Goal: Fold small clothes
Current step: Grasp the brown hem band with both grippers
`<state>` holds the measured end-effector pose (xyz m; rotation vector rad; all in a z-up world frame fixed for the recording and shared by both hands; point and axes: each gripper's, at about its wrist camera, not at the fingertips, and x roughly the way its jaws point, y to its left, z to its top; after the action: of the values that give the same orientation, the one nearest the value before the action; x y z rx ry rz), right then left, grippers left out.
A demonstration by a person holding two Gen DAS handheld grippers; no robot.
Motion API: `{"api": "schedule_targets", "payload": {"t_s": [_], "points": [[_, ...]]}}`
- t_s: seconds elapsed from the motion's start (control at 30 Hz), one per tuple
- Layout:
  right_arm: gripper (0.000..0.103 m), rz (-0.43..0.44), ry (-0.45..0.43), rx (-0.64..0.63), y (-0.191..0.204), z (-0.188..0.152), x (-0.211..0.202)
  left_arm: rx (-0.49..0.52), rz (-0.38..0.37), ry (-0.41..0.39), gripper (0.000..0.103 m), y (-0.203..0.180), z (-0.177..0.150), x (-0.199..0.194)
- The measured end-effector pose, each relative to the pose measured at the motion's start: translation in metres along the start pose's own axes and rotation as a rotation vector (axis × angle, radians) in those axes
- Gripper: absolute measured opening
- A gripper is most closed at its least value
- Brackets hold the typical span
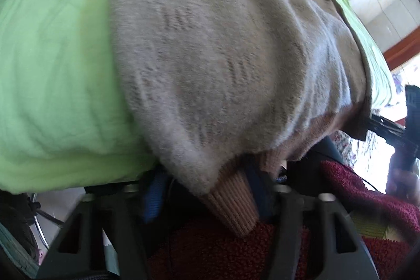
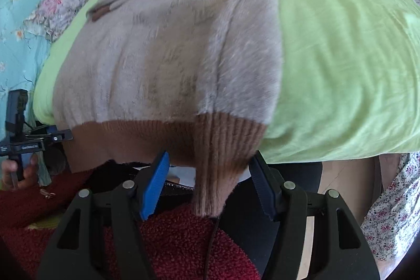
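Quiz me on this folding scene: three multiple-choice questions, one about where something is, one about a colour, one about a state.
1. Where does the sweater lie?
A. on a green bedsheet
B. in a laundry basket
C. on a wooden chair

2. What colour is the ribbed sleeve cuff?
A. white
B. brown
C. blue

3. How do the right tongs stand?
A. shut and empty
B. open, with the cuff between the pads
C. shut on a sock

Answers:
1 A: the sweater is spread on the green bedsheet.
2 B: the sleeve cuff is brown, next to the grey-beige knit.
3 B: there is a clear gap between the cuff and the blue pad of the right tongs.
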<state>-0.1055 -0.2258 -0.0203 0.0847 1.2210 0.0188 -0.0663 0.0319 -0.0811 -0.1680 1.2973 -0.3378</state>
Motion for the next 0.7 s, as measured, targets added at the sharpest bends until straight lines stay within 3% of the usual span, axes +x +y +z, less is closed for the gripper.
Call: {"api": "schedule_targets", "payload": {"t_s": [0.03,0.07,0.13,0.27,0.37,0.43,0.5,0.57,0.63,0.67,0.7], "points": [[0.055,-0.011,-0.005,-0.007,-0.001,0.001,0.000,0.013,-0.002,0.003,0.025,-0.002,0.000,0.001],[0.032,-0.020,-0.007,-0.008,-0.002,0.001,-0.002,0.025,0.000,0.002,0.021,-0.003,-0.002,0.001],[0.014,-0.007,-0.009,0.017,-0.016,0.001,-0.012,0.061,0.003,-0.016,0.015,-0.008,-0.004,-0.003],[0.010,0.070,-0.014,0.110,-0.059,-0.011,-0.036,0.081,-0.022,-0.046,0.013,-0.010,-0.005,-0.008],[0.011,0.182,-0.004,0.133,-0.076,-0.016,-0.042,0.039,-0.065,-0.041,0.013,0.000,-0.003,-0.007],[0.013,0.211,-0.021,0.174,-0.081,-0.016,-0.042,0.022,-0.075,-0.033,0.014,0.006,-0.003,-0.006],[0.025,0.226,-0.019,0.203,-0.079,-0.014,-0.035,0.017,-0.080,-0.029,0.017,0.008,-0.003,-0.005],[0.058,0.209,-0.031,0.184,-0.073,-0.012,-0.028,0.015,-0.087,-0.027,0.018,0.009,-0.002,-0.004],[0.060,0.219,-0.034,0.167,-0.067,-0.010,-0.023,0.015,-0.092,-0.034,0.016,0.010,-0.001,-0.005],[0.058,0.224,-0.037,0.157,-0.065,-0.009,-0.022,0.016,-0.091,-0.042,0.016,0.010,-0.002,-0.006],[0.049,0.220,-0.042,0.147,-0.063,-0.009,-0.022,0.023,-0.086,-0.058,0.009,0.010,-0.003,-0.009]]}}
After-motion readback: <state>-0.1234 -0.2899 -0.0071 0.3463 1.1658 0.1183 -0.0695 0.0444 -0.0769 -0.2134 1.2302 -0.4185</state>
